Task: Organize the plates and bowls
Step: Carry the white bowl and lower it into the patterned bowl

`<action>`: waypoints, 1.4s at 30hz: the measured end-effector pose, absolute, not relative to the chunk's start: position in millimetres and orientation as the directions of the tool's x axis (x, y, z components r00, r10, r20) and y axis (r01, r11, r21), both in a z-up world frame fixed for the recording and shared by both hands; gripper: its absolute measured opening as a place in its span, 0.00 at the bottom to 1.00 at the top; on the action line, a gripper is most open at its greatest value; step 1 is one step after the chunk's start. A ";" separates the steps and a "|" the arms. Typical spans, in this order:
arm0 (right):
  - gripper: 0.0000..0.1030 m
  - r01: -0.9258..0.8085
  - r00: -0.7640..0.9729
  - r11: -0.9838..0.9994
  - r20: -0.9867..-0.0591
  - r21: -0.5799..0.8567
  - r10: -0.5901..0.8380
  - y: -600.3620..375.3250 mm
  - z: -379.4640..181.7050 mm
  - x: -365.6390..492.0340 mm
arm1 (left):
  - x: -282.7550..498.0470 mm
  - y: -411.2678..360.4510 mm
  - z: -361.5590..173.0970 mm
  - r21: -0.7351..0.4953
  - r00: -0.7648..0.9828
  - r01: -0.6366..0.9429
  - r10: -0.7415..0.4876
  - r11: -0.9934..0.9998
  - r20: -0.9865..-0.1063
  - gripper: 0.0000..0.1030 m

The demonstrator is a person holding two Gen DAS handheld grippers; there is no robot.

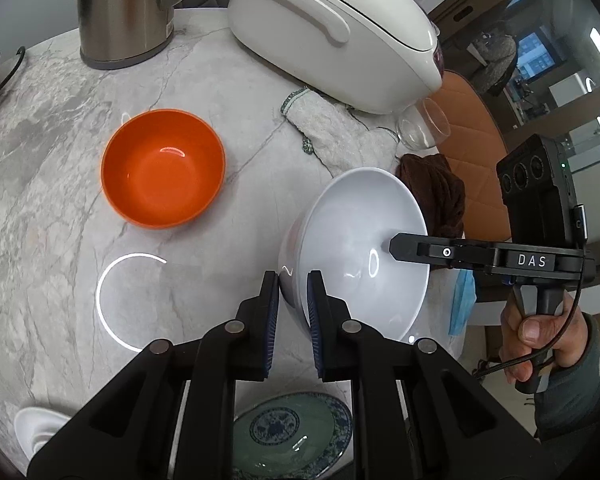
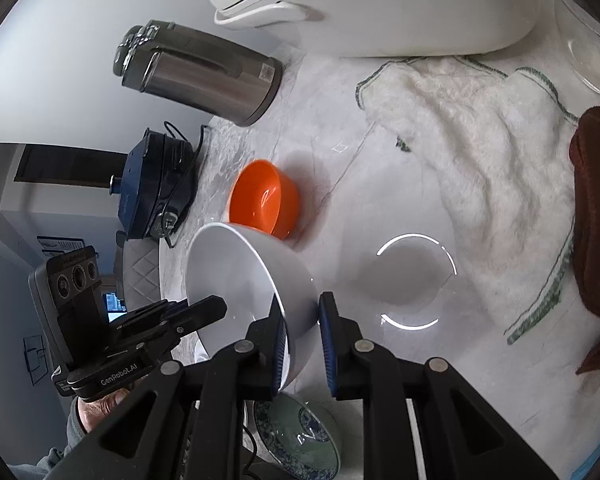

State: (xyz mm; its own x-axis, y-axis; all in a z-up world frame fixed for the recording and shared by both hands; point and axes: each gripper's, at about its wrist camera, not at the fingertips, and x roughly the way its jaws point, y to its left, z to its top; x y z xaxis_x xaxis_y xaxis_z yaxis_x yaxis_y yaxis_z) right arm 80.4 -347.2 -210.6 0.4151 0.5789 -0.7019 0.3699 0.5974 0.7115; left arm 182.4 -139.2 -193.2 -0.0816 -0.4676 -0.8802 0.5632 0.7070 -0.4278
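Marble counter (image 1: 52,184) below: left gripper (image 1: 293,312) and right gripper (image 2: 302,340) each pinch opposite rims of the white bowl (image 1: 352,248), held tilted between their fingers, presumably for nesting into the orange bowl (image 1: 163,168) ahead.

White bowl (image 1: 356,240) tilted aloft; orange bowl (image 1: 163,168) upright on counter.

A steel kettle (image 1: 126,8) and a white cooker (image 1: 332,28) stand on the marble counter (image 1: 40,184), with a white towel (image 2: 472,152), brown cloth (image 2: 596,208) and glass (image 1: 424,124) near.
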 end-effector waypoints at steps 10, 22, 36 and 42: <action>0.20 0.331 0.347 0.599 -0.684 0.730 0.642 -286.7 -198.1 31.0 | 105.8 -61.3 -187.1 -0.443 -0.090 0.499 -0.464 0.745 -0.881 0.12; 0.21 0.343 0.199 0.622 -0.702 0.703 0.684 -225.1 -226.3 -6.2 | 32.3 3.0 -234.3 -0.460 -0.156 0.382 -0.435 0.801 -0.887 0.12; 0.21 0.377 0.152 0.651 -0.738 0.659 0.658 -213.9 -270.3 -14.7 | 21.2 5.6 -270.6 -0.426 -0.175 0.391 -0.389 0.816 -0.905 0.12; 0.21 0.367 0.148 0.660 -0.742 0.655 0.654 -211.4 -274.9 -13.6 | 27.1 0.3 -280.0 -0.419 -0.174 0.380 -0.381 0.824 -0.908 0.12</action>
